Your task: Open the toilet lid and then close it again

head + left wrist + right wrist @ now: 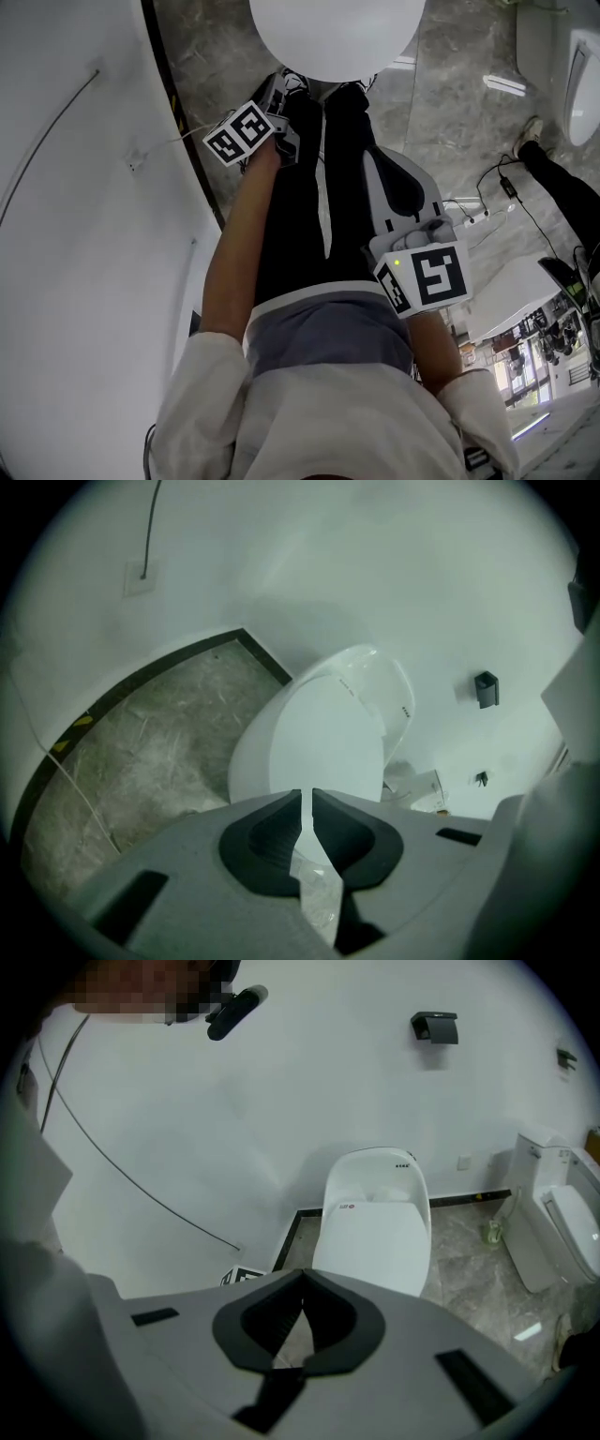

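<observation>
White and shut, the toilet lid (375,1241) is lying flat over the bowl, hiding whatever is inside. The left gripper (307,799) is pointing slantwise down at the lid from just in front of the toilet (281,761), its jaws drawn together with nothing clamped between them. The right gripper (302,1283) is hanging farther back from the toilet, also tilting downward, with its jaw tips meeting and empty. Both of the person's forearms are reaching forward toward the toilet.

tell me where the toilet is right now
The toilet stands mid-frame in the right gripper view, against the white wall, with a second toilet to its right; the head view shows it at top centre.
</observation>
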`<control>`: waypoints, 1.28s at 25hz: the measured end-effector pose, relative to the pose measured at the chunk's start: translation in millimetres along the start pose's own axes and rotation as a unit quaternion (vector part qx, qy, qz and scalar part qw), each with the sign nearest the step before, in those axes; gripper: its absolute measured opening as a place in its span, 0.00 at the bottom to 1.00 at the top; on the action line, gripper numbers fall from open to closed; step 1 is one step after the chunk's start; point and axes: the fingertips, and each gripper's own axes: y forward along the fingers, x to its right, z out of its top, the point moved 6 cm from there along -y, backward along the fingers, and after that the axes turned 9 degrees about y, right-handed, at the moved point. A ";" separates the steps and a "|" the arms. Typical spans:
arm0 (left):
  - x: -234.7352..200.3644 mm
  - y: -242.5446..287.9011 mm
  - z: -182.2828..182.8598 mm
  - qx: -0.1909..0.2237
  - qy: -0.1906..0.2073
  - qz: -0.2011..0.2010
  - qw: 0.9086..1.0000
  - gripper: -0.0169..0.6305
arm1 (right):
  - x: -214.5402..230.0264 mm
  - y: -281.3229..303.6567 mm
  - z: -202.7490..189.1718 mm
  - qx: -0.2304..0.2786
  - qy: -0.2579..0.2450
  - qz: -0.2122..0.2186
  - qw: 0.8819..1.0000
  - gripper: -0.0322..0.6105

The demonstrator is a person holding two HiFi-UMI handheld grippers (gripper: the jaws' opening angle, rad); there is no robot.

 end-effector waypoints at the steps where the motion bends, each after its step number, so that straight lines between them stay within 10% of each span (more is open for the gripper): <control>1: -3.5 4.7 -1.3 0.001 -0.003 0.002 1.000 0.04 | -0.7 1.9 -1.5 -0.003 0.000 0.001 1.000 0.06; 13: -19.4 54.1 -16.6 -0.010 -0.012 0.018 1.000 0.33 | 16.5 5.0 -10.2 -0.026 0.017 0.002 1.000 0.06; 32: -19.6 75.3 -21.8 -0.023 -0.026 0.012 0.999 0.35 | 15.7 8.0 -14.9 -0.043 0.012 0.000 0.999 0.06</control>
